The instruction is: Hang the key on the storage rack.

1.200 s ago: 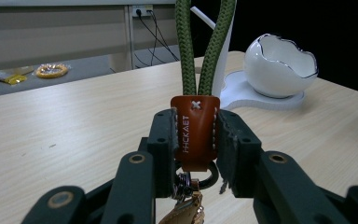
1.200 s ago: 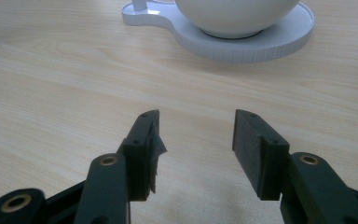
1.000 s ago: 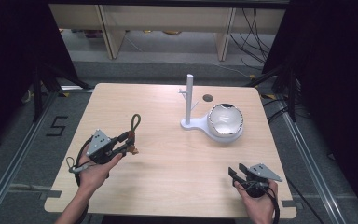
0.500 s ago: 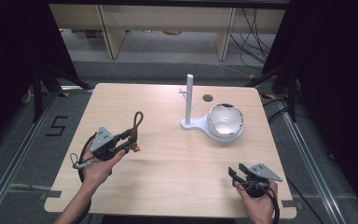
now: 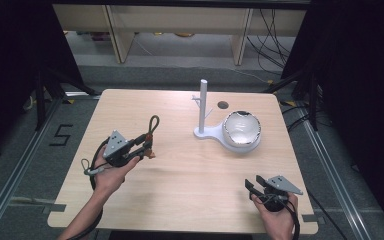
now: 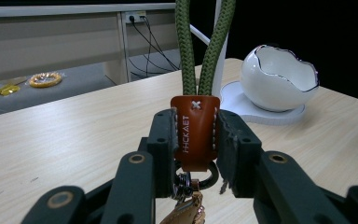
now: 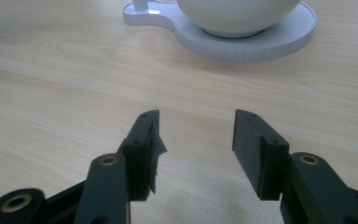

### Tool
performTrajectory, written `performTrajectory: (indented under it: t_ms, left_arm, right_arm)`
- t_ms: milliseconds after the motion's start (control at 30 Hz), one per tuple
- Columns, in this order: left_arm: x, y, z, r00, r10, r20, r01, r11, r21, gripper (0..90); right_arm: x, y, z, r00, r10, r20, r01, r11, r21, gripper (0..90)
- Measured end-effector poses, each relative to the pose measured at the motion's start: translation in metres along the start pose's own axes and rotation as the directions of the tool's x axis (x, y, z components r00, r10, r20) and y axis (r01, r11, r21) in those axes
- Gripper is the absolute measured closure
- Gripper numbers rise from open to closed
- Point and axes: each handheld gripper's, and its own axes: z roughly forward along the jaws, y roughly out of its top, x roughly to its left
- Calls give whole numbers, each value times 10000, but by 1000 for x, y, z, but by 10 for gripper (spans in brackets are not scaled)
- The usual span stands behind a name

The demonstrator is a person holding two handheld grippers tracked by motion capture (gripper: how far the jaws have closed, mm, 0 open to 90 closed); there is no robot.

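While my left gripper (image 6: 196, 140) clamps the keychain (image 6: 195, 133) by its brown leather tab above the table's (image 5: 190, 170) left half, my right gripper (image 7: 196, 154) rests near the front edge, jaws apart.

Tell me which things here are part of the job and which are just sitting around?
Part of the job:
- green rope keychain, clamped by its brown leather tab in the left gripper
- white stand with a post, probably where it gets hung

Just about:
- white eggshell-shaped bowl on the stand's base
- right gripper, open and holding nothing
- yellow ring on the floor beyond the table
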Motion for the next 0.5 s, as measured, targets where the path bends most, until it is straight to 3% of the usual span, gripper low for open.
performTrajectory:
  t_ms: [33,67,167,267,300,367,400,433,500]
  left_arm:
    - [0,1,1,10000,2,3,-2,10000,21,679]
    - [-1,1,2,10000,-9,14,9,10000,-4,679]
    - [-1,2,5,10000,5,27,-5,10000,1,679]
    - [-2,3,8,10000,-8,46,8,10000,-32,679]
    - [-2,4,9,10000,8,46,-8,10000,-26,679]
    - [-2,5,10,10000,-3,29,3,10000,-20,678]
    - [-2,5,11,10000,13,37,-13,10000,-36,678]
    - [-1,5,12,10000,25,23,-25,10000,-27,679]
    - [-1,6,13,10000,11,43,-11,10000,-44,678]
  right_arm:
    - [0,0,0,10000,-3,7,3,10000,4,521]
    - [4,-1,-1,9987,491,96,-492,9987,118,521]
    - [-1,-1,0,9999,-49,100,49,10000,-8,521]
    - [0,-1,0,10000,81,10,-81,10000,20,521]
    - [3,-1,-1,9993,354,133,-355,9993,75,521]
    - [1,-2,0,9998,159,152,-158,9999,-47,521]
    - [2,-1,-2,9993,331,159,-333,9994,137,521]
    - [-1,-1,-1,9999,13,167,-12,10000,-48,521]
    - [-1,-1,-2,9999,-17,172,16,10000,23,521]
